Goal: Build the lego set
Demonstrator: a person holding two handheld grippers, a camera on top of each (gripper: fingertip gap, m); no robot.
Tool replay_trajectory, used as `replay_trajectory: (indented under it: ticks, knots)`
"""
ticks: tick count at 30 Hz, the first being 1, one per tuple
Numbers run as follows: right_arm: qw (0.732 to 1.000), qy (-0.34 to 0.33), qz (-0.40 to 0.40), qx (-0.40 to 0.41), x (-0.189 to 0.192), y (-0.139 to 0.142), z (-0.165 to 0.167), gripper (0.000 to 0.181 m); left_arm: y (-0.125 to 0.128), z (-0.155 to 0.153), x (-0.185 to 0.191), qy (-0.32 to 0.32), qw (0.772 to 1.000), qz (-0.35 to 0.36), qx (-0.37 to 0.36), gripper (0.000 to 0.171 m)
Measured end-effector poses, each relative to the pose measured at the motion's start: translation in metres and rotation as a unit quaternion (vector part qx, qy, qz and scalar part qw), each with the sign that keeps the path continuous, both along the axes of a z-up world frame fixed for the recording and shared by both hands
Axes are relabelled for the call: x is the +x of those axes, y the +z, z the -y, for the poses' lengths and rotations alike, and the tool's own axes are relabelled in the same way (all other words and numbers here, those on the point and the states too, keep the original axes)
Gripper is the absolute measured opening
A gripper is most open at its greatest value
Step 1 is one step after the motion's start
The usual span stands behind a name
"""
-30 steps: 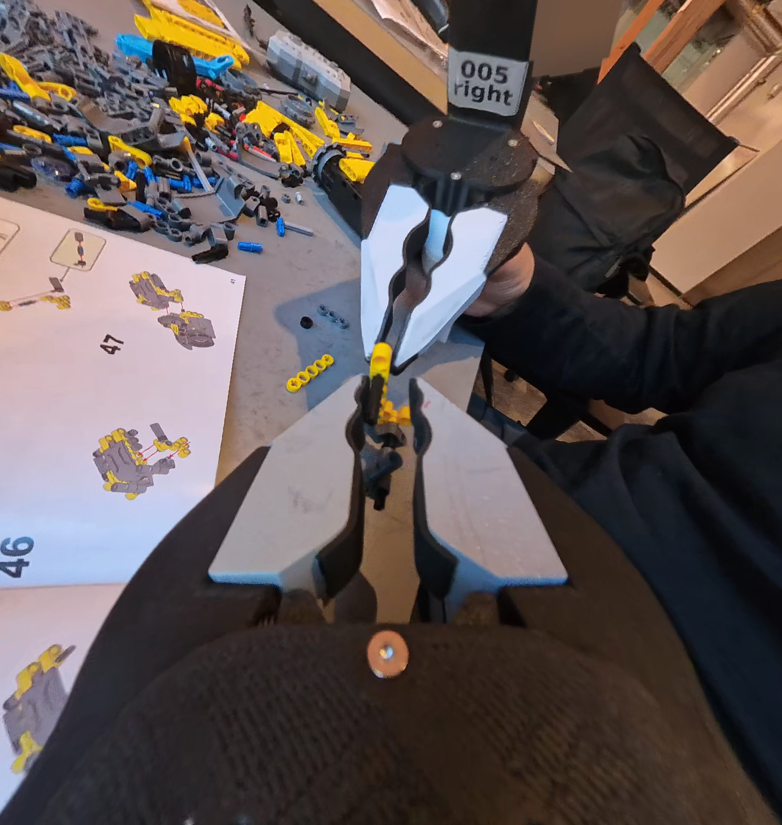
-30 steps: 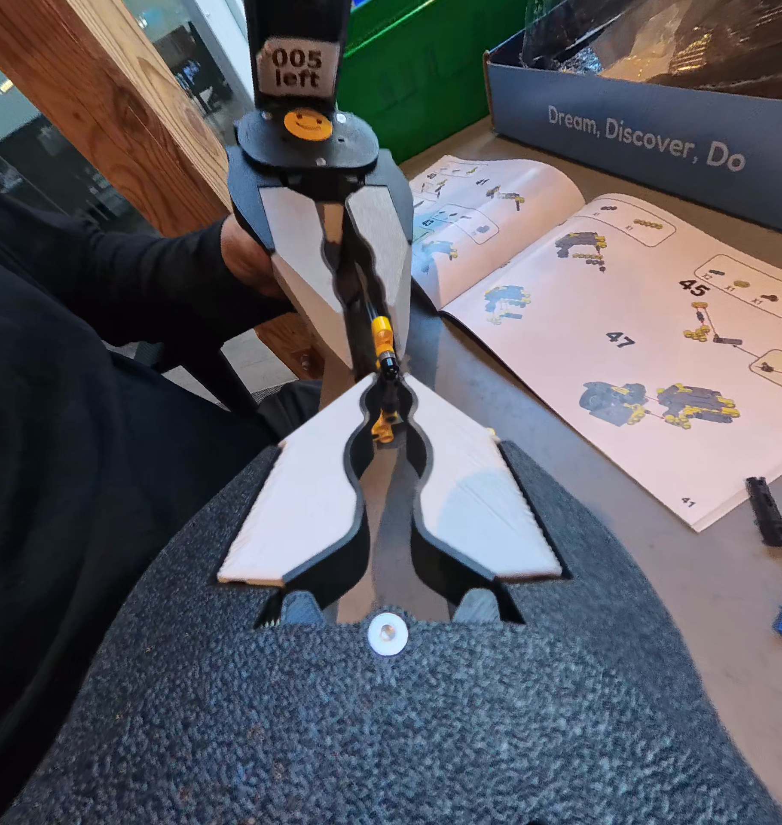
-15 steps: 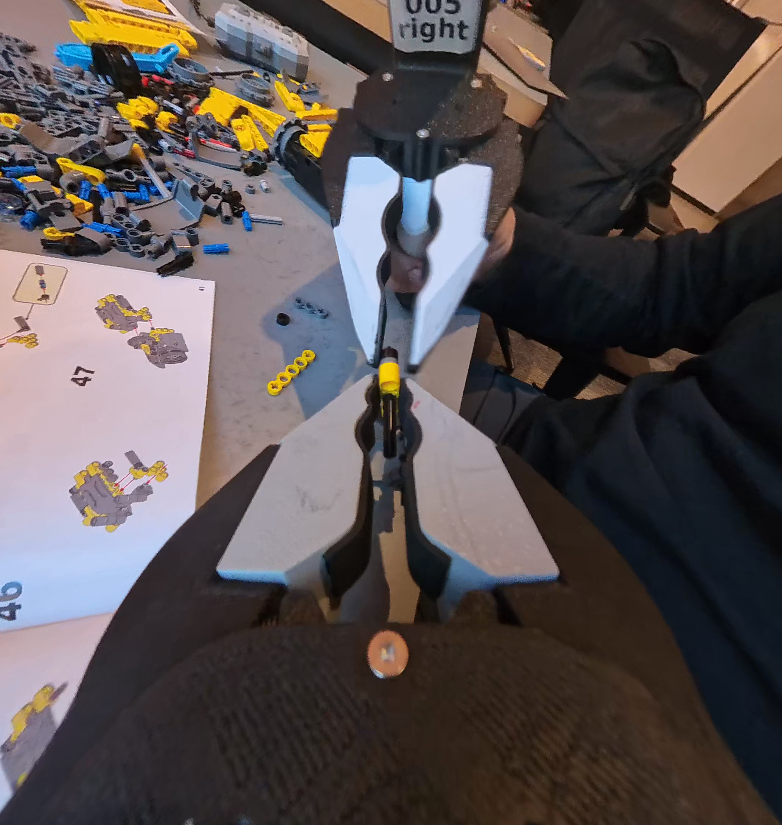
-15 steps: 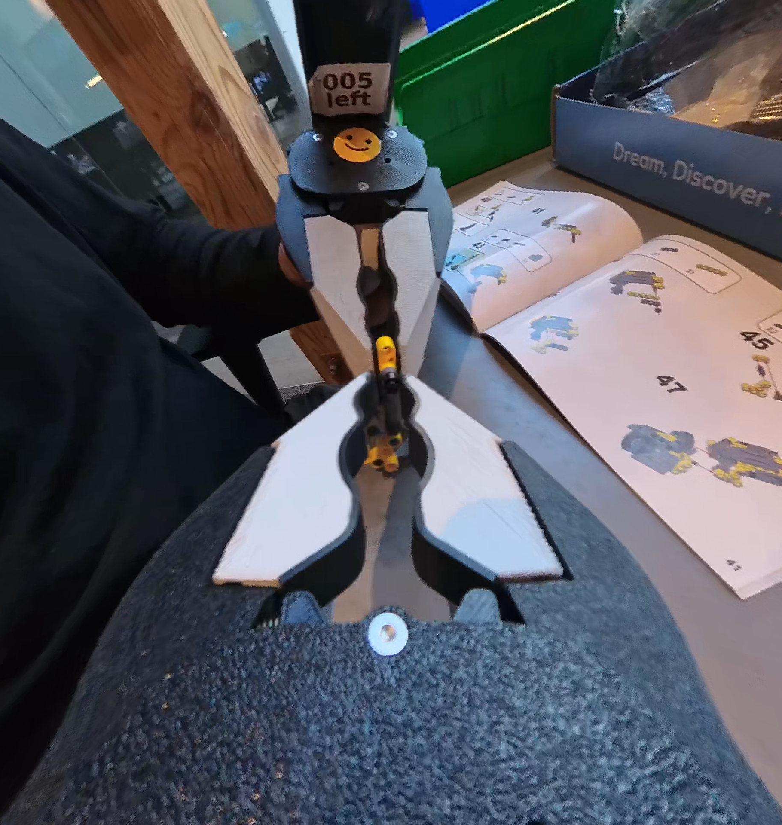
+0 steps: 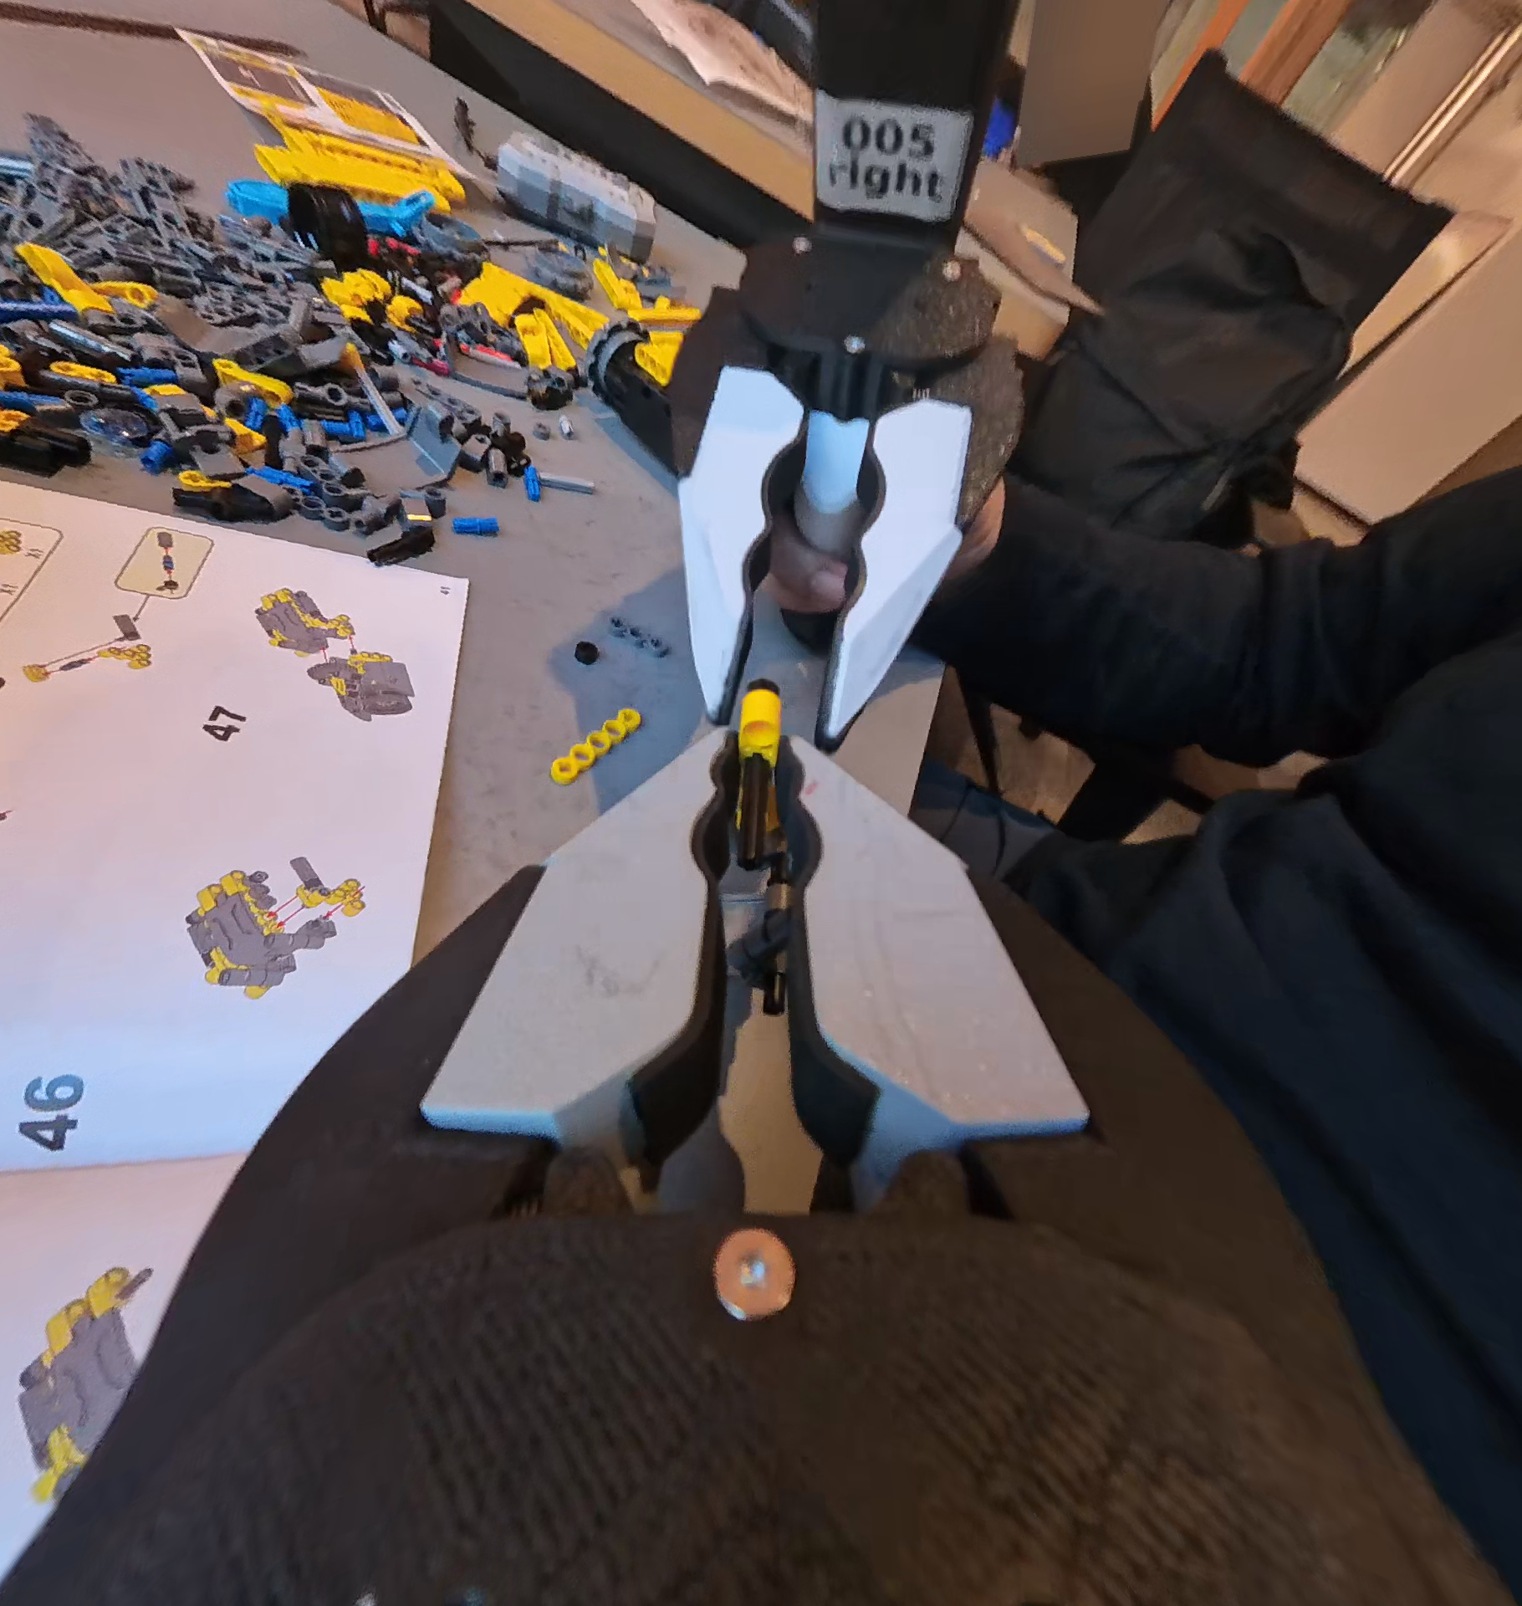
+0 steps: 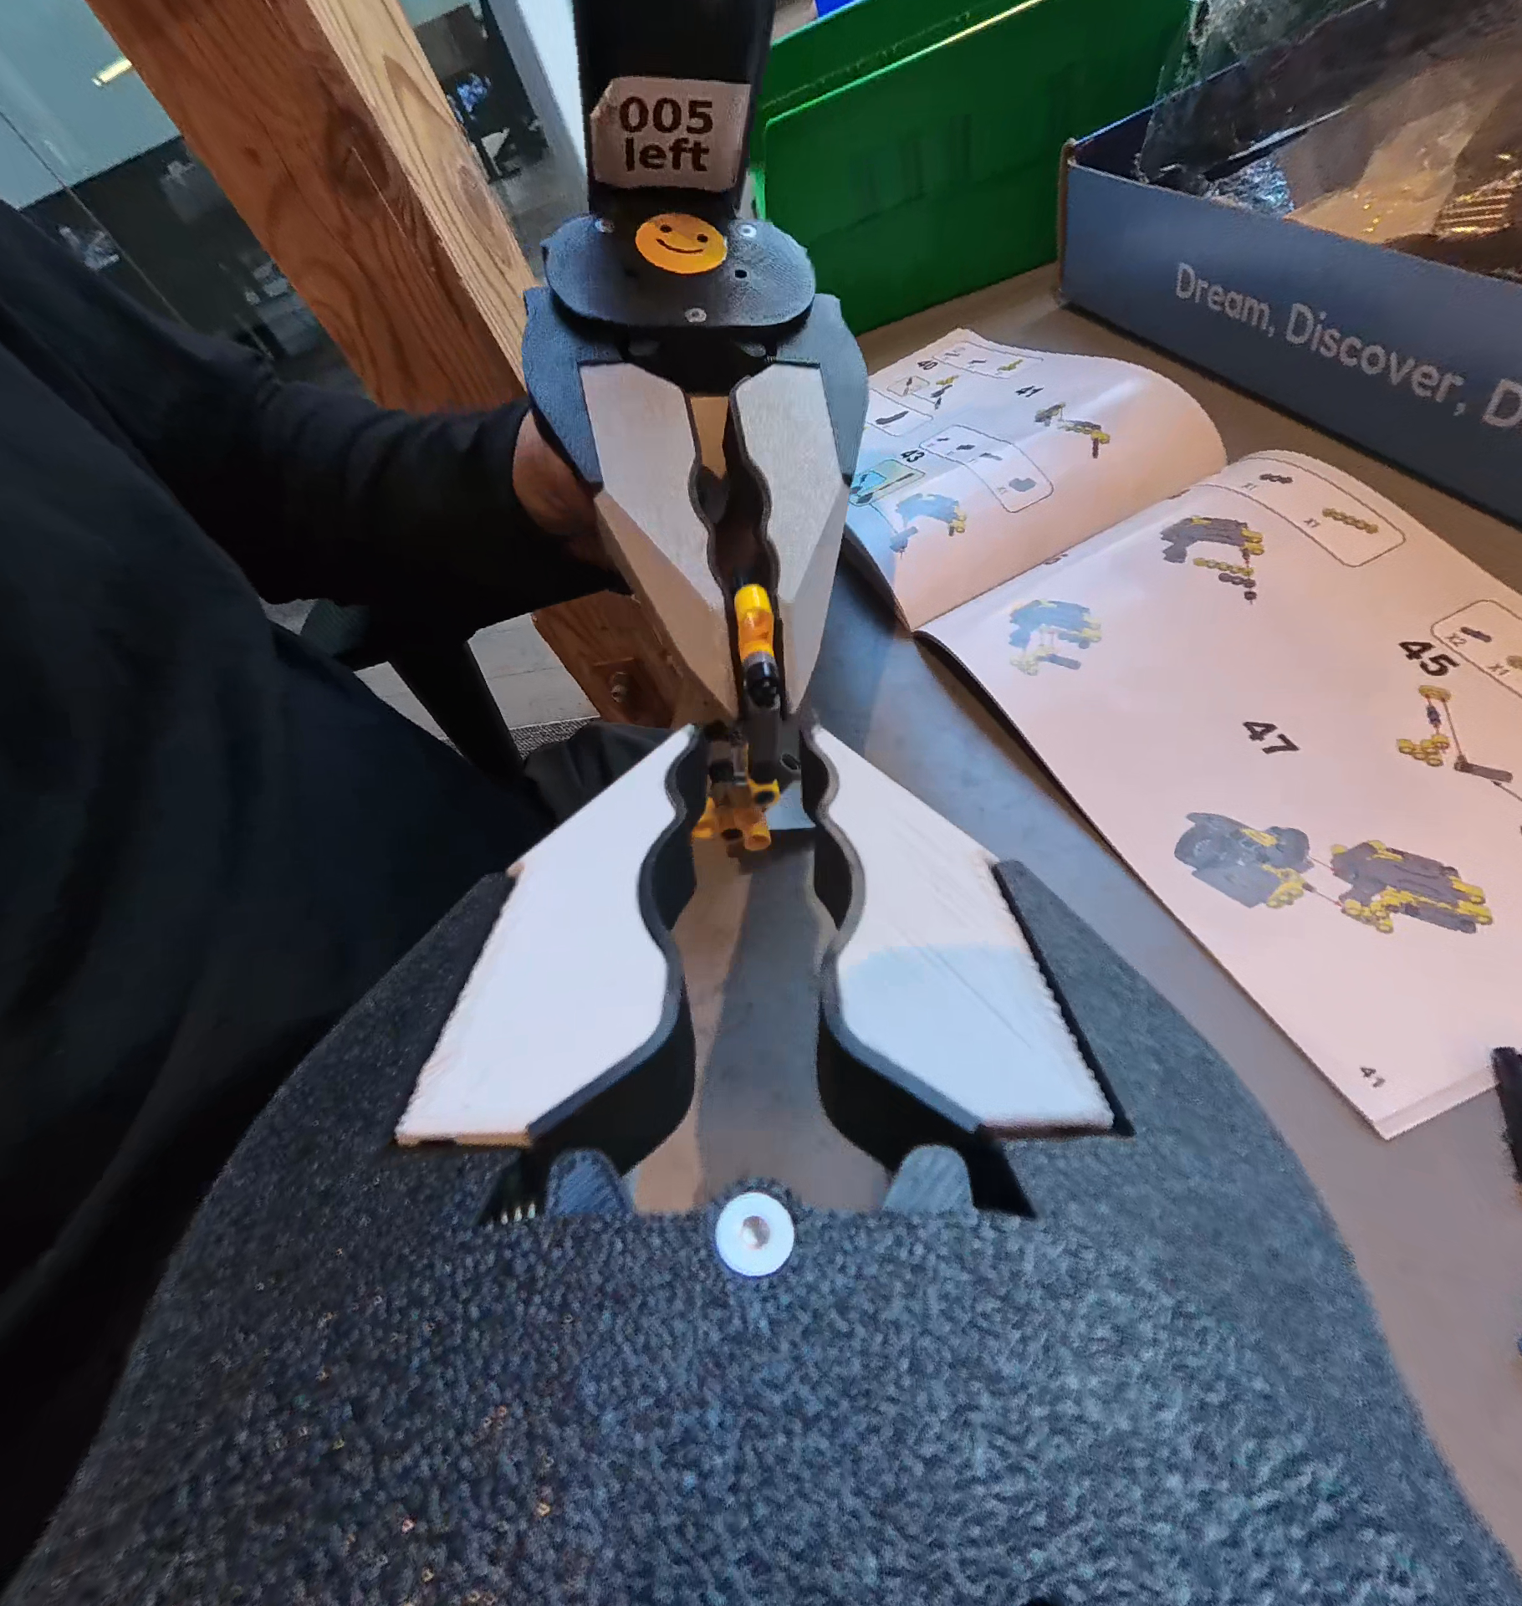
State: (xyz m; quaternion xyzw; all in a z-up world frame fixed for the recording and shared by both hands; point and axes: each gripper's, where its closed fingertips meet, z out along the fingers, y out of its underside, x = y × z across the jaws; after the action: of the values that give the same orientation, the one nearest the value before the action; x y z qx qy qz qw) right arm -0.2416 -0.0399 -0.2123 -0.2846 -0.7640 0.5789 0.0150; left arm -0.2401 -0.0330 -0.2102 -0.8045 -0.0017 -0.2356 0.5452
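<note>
Brick assembly (image 5: 757, 834), a thin yellow-and-black rod of toy parts, pinched in the nearly closed left claw (image 5: 756, 765) above the table (image 5: 514, 626) edge, its yellow tip pointing outward so the facing claw can reach it; right claw (image 6: 753, 747), opened to a gap wider than the rod, stands tip to tip with it, gripping nothing. Half a second earlier the right claw's tips were narrower about the yellow end; now they have spread. Instruction booklet (image 5: 175, 782) lies open to the left, loose bricks (image 5: 219, 348) heaped beyond, yellow beam (image 5: 597, 746) just beside
</note>
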Motion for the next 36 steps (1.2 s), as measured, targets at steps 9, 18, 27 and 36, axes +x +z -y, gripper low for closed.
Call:
replay_trajectory:
  ticks: [9,18,27,36]
  knots:
    - [0.999,0.002,-0.001,-0.037,0.0,0.014,0.006,0.007,0.02,0.001,0.001,0.002,0.992,0.11,0.061,0.006]
    - [0.999,0.001,0.004,-0.034,0.002,0.014,0.003,0.006,0.017,0.001,0.003,-0.002,0.996,0.073,0.042,0.007]
    - [1.0,0.008,0.008,-0.028,0.004,0.012,0.005,0.006,0.021,0.003,0.002,-0.005,1.0,0.002,0.027,0.008]
    - [1.0,-0.003,-0.009,-0.025,0.0,0.01,0.005,0.012,0.013,0.0,0.002,0.008,0.999,0.028,0.024,0.006]
